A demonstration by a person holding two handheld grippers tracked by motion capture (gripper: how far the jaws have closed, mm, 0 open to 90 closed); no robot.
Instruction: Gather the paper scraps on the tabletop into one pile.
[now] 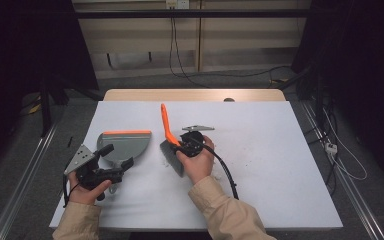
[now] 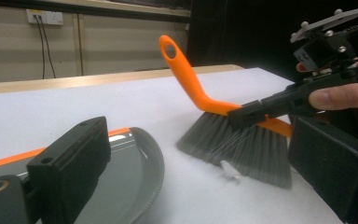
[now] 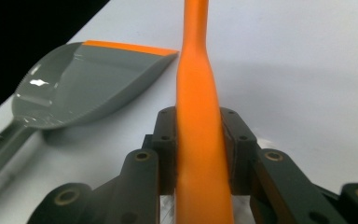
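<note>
The right tool (image 1: 182,145) is clamped on the orange handle of the brush (image 1: 167,124), whose grey bristles rest on the white counter (image 1: 260,165). Just beside it lies the grey dustpan (image 1: 125,145), near the left tool (image 1: 116,161), whose jaws stand wide and empty.

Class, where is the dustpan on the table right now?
In the high view the dustpan lies left of centre on the table, beside the brush, just beyond the left gripper.
</note>
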